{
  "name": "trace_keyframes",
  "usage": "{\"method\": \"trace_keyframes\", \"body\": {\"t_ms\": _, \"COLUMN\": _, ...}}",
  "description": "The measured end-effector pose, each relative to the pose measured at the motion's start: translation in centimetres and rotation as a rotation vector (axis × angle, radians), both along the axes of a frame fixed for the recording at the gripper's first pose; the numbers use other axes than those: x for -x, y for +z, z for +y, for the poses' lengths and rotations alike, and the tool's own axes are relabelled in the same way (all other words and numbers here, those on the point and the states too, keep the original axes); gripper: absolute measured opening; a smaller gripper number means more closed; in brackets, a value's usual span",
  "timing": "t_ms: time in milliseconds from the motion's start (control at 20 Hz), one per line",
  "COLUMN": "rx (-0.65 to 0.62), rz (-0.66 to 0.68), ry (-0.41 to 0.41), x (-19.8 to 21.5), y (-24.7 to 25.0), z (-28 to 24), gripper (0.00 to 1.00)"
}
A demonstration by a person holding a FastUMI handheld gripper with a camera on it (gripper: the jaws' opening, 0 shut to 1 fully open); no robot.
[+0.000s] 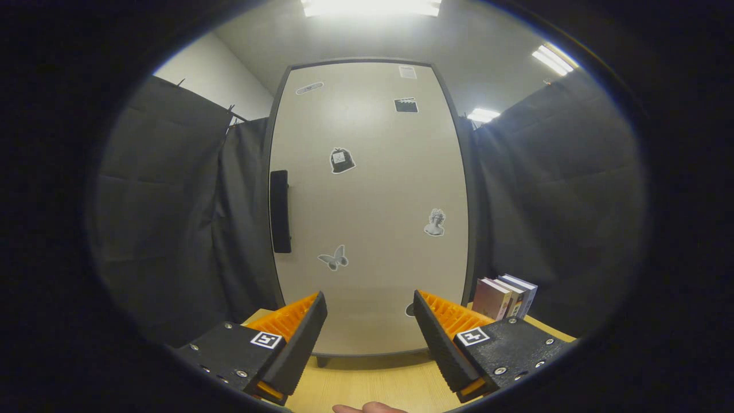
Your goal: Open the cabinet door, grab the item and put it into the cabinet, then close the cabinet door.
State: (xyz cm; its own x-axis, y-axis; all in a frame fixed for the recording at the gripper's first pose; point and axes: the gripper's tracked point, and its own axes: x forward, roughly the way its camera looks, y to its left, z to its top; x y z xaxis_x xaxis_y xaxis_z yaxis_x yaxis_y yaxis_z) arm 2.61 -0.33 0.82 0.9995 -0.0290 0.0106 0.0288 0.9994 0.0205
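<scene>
A tall beige cabinet door (370,206) with several stickers stands shut straight ahead of me, on a wooden table (373,381). Its dark vertical handle (280,211) sits on the door's left edge, above and beyond my left finger. A few upright books (504,297) stand on the table to the right of the cabinet, just past my right finger. My gripper (370,310) is open, its fingers spread wide with nothing between them, a short way in front of the door's lower part.
Black cloth walls hang on both sides of the cabinet. A white wall corner and bright ceiling lights show above. A fingertip (370,408) pokes in at the table's near edge below the gripper.
</scene>
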Motion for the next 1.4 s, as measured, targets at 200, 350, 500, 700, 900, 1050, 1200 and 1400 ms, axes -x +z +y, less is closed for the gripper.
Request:
{"method": "trace_keyframes", "body": {"t_ms": 200, "rx": -0.001, "rz": -0.008, "ry": 0.015, "x": -0.5, "y": 0.6, "z": 0.7, "gripper": 0.94}}
{"method": "trace_keyframes", "body": {"t_ms": 350, "rx": -0.002, "rz": -0.010, "ry": 0.046, "x": -1.8, "y": 1.4, "z": 2.2, "gripper": 0.94}}
{"method": "trace_keyframes", "body": {"t_ms": 500, "rx": -0.023, "rz": -0.031, "ry": 0.081, "x": -4.1, "y": 3.7, "z": 4.6, "gripper": 0.94}}
{"method": "trace_keyframes", "body": {"t_ms": 700, "rx": -0.033, "rz": -0.063, "ry": 0.115, "x": -8.3, "y": 6.7, "z": 8.6, "gripper": 0.94}}
{"method": "trace_keyframes", "body": {"t_ms": 900, "rx": -0.048, "rz": -0.009, "ry": 0.122, "x": -11.6, "y": 5.9, "z": 11.4, "gripper": 0.94}}
{"method": "trace_keyframes", "body": {"t_ms": 1050, "rx": -0.034, "rz": 0.023, "ry": 0.121, "x": -13.3, "y": 4.8, "z": 12.3, "gripper": 0.94}}
{"method": "trace_keyframes", "body": {"t_ms": 1200, "rx": -0.018, "rz": 0.043, "ry": 0.114, "x": -14.4, "y": 4.0, "z": 12.6, "gripper": 0.91}}
{"method": "trace_keyframes", "body": {"t_ms": 1400, "rx": -0.018, "rz": 0.054, "ry": 0.085, "x": -15.2, "y": 3.9, "z": 12.0, "gripper": 0.79}}
